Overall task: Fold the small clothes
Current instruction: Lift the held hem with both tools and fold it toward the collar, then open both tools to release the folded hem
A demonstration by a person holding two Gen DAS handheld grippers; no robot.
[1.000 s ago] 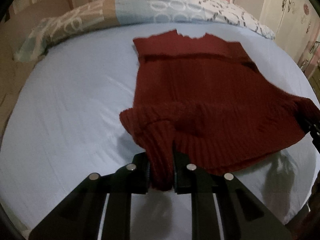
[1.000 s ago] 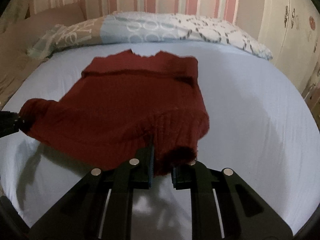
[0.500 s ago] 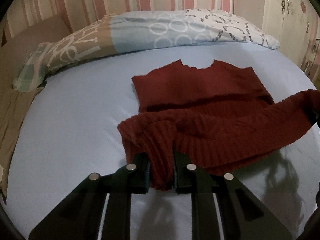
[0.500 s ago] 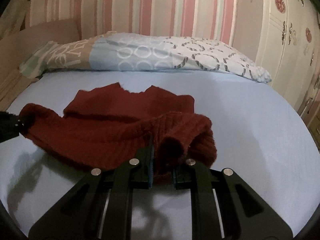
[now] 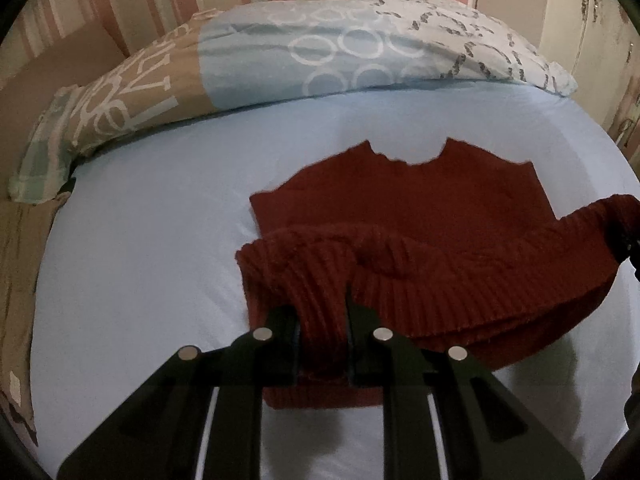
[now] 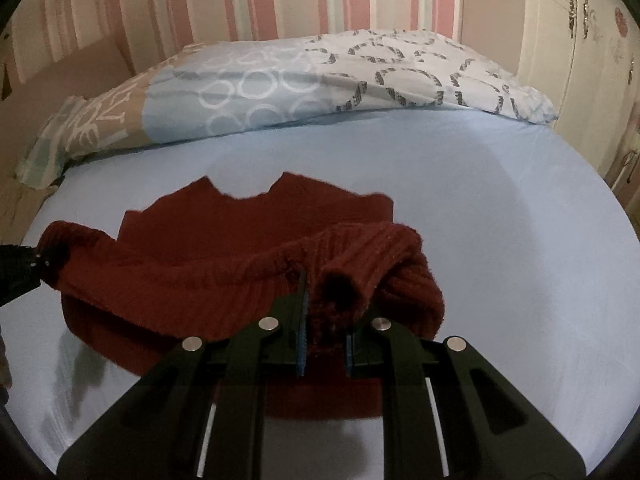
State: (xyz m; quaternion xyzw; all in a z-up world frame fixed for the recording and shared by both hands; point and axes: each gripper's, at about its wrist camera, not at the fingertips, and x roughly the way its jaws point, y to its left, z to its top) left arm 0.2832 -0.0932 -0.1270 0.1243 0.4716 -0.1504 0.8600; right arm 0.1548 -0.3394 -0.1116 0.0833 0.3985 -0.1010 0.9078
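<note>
On the bed (image 5: 140, 280), red knit sweater (image 5: 400, 196) lies with neckline toward the pillow (image 5: 320, 52), hem end lifted. Left gripper (image 5: 322, 340) jaws clenched on the ribbed hem at its left corner; right gripper (image 6: 326, 340) jaws clenched on the opposite hem corner. Each shows at the frame edge of the other's view, so the hem hangs stretched between them, its long axis crosswise to the bed. Collar end flat on the sheet, straight ahead of both jaws, toward the pillow. Hem edge sits above the sweater's middle, lower body doubled under it. My read: half-fold in progress; next move is carrying the hem forward onto the neckline, both hands about equally near. Risk: uneven travel skews the fold line.
</note>
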